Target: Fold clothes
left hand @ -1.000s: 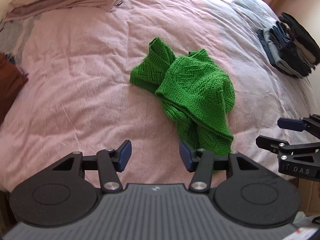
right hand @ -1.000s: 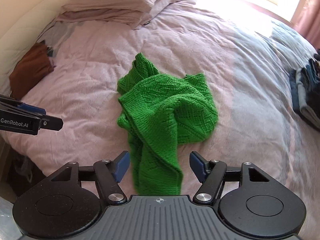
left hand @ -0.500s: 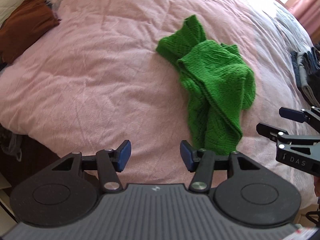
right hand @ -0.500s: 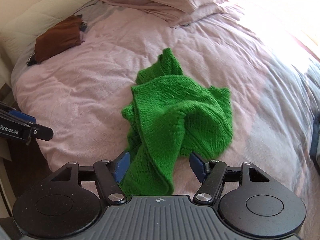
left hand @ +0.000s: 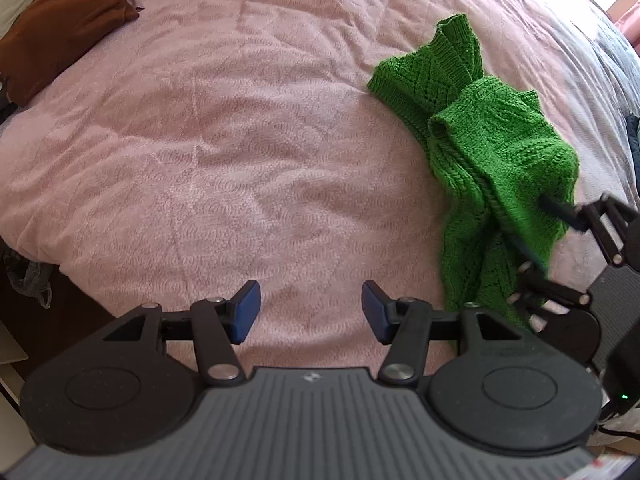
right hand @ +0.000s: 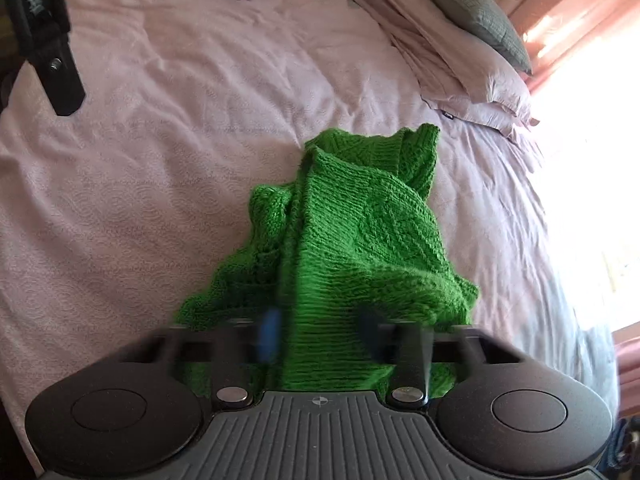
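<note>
A crumpled green knit sweater (left hand: 492, 152) lies on the pink bedspread (left hand: 200, 140), right of centre in the left wrist view. My right gripper (left hand: 536, 224) reaches into its near edge from the right, one finger on each side of a fold. In the right wrist view the sweater (right hand: 360, 232) fills the centre, and the blurred right gripper (right hand: 318, 332) is open with knit fabric between its fingers. My left gripper (left hand: 310, 312) is open over bare bedspread, left of the sweater and apart from it.
A brown garment (left hand: 60, 32) lies at the far left of the bed. Stacked pink pillows (right hand: 460, 80) and a grey pillow (right hand: 472, 12) sit at the head. Dark cloth (left hand: 28, 280) hangs off the bed's left edge. Part of the left gripper's body (right hand: 60, 80) shows top left.
The right gripper has pushed forward onto the sweater, and its fingers stand closer together around the fabric. The left gripper has swung left, so the sweater sits further right in its view.
</note>
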Demonstrator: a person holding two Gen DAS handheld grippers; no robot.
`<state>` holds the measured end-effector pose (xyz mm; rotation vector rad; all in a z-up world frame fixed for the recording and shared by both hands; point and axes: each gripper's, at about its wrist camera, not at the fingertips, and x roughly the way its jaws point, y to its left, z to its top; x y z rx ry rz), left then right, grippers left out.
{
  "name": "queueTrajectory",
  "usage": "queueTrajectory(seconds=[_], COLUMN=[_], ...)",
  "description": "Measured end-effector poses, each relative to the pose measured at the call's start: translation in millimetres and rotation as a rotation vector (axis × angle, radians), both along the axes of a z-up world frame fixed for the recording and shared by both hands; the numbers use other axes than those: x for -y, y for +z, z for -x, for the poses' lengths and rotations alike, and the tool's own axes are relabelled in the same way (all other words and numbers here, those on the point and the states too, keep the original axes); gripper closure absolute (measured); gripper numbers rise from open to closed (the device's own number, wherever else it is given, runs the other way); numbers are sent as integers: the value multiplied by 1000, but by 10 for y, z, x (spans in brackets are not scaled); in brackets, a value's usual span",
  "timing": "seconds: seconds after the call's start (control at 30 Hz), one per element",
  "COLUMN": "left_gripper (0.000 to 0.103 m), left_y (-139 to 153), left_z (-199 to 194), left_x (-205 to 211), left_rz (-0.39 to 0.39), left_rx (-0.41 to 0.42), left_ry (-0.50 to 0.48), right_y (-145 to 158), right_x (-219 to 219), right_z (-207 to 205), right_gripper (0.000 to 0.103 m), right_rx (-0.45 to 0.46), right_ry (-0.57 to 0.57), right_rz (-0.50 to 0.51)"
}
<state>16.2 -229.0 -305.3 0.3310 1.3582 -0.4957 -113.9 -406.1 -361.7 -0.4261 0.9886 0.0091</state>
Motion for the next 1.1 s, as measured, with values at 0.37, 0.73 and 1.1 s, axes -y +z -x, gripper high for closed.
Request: queueTrajectory(seconds=[0.37,0.73,1.1], left_gripper=[52,43,42], left_y=[-132,-421,-992], left_z=[-329,-785,-461], left_x=[559,1122,939], left_rz=[57,108,235], left_rx=[25,58,-256], left_ry=[-163,-234,46], right_y=[582,450,2], right_x=[1992,2979,2191], right_z=[1922,1608,-28], right_gripper=[98,53,35], right_rx=[86,12,-139], right_ry=[-1134,-1164,-486], right_rz=[-579,-575,-607])
